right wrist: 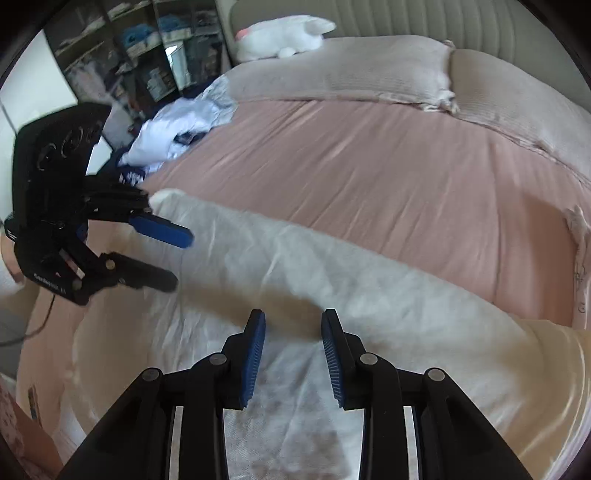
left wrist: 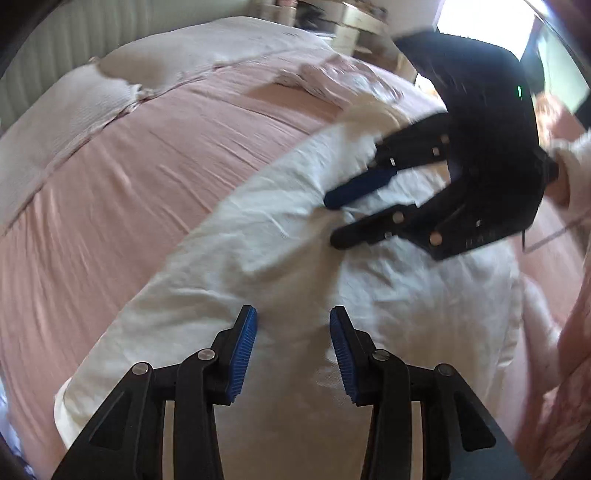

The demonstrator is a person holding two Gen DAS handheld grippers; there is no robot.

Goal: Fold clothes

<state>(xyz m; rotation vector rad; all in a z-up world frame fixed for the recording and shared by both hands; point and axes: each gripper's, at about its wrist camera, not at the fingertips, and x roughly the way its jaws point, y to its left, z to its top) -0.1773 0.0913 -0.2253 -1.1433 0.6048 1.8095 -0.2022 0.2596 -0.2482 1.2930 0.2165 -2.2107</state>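
Observation:
A long white garment [left wrist: 258, 251] lies spread diagonally across the pink bed sheet [left wrist: 129, 177]. My left gripper [left wrist: 293, 317] hovers low over its near part, open, with nothing between its blue pads. My right gripper [left wrist: 332, 220] reaches in from the right over the garment's middle, open and empty, slightly blurred. In the right wrist view the same white garment [right wrist: 369, 295] runs from left to lower right. There my right gripper [right wrist: 293, 317] stands open above it, and my left gripper [right wrist: 181, 258] is open near the garment's far left end.
Beige pillows [right wrist: 351, 70] and a white plush toy [right wrist: 284, 33] lie at the padded headboard. A heap of white and blue clothes [right wrist: 173, 129] sits at the bed's far left edge, with shelves [right wrist: 129, 55] behind. A person's sleeve [left wrist: 569, 173] holds the right gripper.

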